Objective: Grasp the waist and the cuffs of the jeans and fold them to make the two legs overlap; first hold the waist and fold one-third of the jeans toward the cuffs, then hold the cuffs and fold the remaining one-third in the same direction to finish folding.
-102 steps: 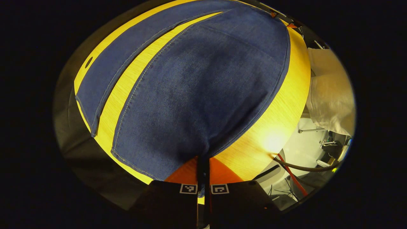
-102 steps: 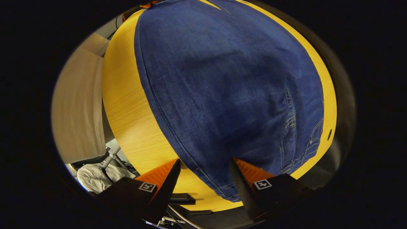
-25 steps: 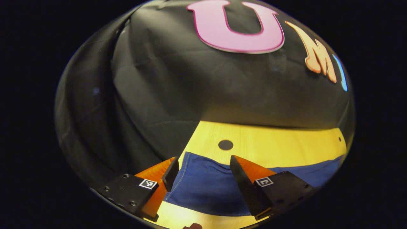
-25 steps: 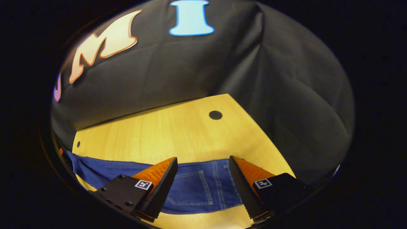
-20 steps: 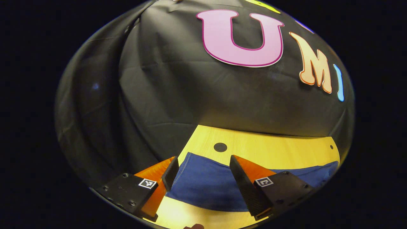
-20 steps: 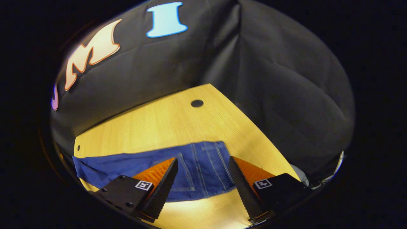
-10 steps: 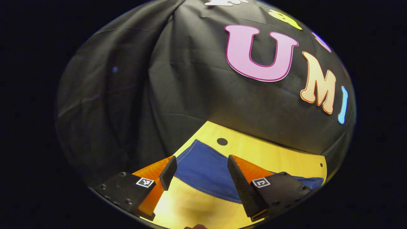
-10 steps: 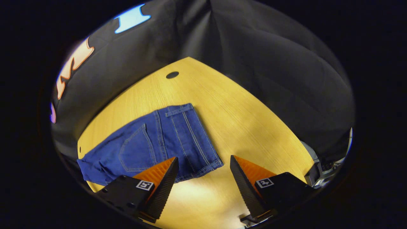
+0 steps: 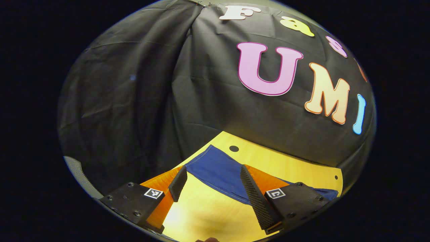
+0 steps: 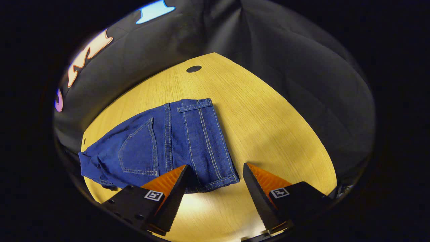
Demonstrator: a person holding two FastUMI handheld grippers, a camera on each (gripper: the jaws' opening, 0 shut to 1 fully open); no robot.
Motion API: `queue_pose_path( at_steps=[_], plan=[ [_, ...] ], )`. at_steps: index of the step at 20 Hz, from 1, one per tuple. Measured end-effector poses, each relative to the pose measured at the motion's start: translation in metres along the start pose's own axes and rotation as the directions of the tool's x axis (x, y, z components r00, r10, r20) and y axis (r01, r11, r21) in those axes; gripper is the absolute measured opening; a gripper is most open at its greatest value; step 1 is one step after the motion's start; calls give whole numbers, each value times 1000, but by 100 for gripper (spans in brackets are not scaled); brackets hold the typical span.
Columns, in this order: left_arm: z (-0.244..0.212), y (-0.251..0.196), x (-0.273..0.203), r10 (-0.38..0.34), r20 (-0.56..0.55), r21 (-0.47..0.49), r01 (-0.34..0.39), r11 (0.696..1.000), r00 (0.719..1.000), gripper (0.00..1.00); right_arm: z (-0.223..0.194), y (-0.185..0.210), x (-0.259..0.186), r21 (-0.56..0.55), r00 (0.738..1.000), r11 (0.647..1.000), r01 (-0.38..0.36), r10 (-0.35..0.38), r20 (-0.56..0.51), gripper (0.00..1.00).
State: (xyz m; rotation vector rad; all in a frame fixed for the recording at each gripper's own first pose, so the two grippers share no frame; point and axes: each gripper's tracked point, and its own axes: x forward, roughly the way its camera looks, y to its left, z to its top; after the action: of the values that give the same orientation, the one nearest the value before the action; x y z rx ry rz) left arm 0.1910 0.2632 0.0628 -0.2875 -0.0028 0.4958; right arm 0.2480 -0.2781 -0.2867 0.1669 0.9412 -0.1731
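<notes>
Both grippers hang above the wooden table (image 10: 268,111) with fingers spread, nothing between them: the left gripper (image 9: 210,179) near the table's left edge, the right gripper (image 10: 215,179) over its front. Past them the folded jeans (image 10: 168,144) lie flat mid-table. A round hole (image 10: 194,69) sits near the far edge, black cloth (image 10: 302,74) behind

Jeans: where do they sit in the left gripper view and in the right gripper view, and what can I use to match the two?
Left gripper view: the jeans lie low in the picture, just beyond the open left gripper.
Right gripper view: the jeans lie left of centre, waist end above the open right gripper.
Shared landmark: the table under them.
</notes>
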Motion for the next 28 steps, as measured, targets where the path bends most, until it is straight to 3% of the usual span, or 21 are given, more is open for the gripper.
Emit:
queue_pose_path(
  at_steps=[2, 3, 4, 6, 7, 8, 9, 14, 19, 24, 25, 27, 28],
  plan=[
    [12, -2, -20, -24, 5, 10, 24, 1000, 1000, 95, -2, 2, 1, -17, 1000, 1000, -7, 7, -3, 98],
    [17, -4, -28, -33, 5, 24, 33, 999, 999, 95, -2, 3, 2, -34, 1000, 999, -2, 2, 3, 89],
    [20, -11, -34, -43, 9, 43, 42, 998, 999, 95, -4, 5, 3, -43, 1000, 999, -6, 6, -2, 91],
    [32, -26, -47, -74, 24, 83, 71, 994, 997, 95, -5, 13, 2, -29, 1000, 999, -23, 23, 1, 77],
    [38, -33, -54, -93, 31, 100, 90, 991, 995, 94, -4, 14, 3, -34, 999, 999, -34, 34, 8, 61],
    [42, -38, -57, -114, 37, 113, 109, 988, 993, 95, -6, 17, 2, -28, 999, 999, -40, 40, -3, 61],
    [48, -42, -62, -131, 43, 121, 125, 985, 990, 95, -3, 18, 4, -16, 999, 999, -46, 46, 5, 47],
    [73, -76, -77, -253, 59, 89, 247, 965, 966, 95, -4, 17, 4, 22, 1000, 1000, -18, 18, -9, 29],
    [78, -65, -72, -289, 63, 113, 281, 953, 955, 95, -2, 20, 2, -81, 996, 994, 76, -72, 51, 19],
    [82, -44, -37, -329, 42, 126, 321, 939, 944, 95, 7, 27, -5, -107, 986, 981, 161, -156, 52, 7],
    [82, -39, -30, -334, 33, 140, 326, 935, 942, 95, 11, 30, -9, -105, 983, 979, 174, -167, 72, 10],
    [80, -33, -16, -354, 12, 161, 347, 924, 935, 95, 14, 33, -22, -35, 976, 979, 202, -198, 85, 1],
    [78, -30, -11, -370, -2, 159, 366, 917, 929, 95, 18, 36, -28, -2, 973, 978, 208, -207, 102, 4]
  ],
)
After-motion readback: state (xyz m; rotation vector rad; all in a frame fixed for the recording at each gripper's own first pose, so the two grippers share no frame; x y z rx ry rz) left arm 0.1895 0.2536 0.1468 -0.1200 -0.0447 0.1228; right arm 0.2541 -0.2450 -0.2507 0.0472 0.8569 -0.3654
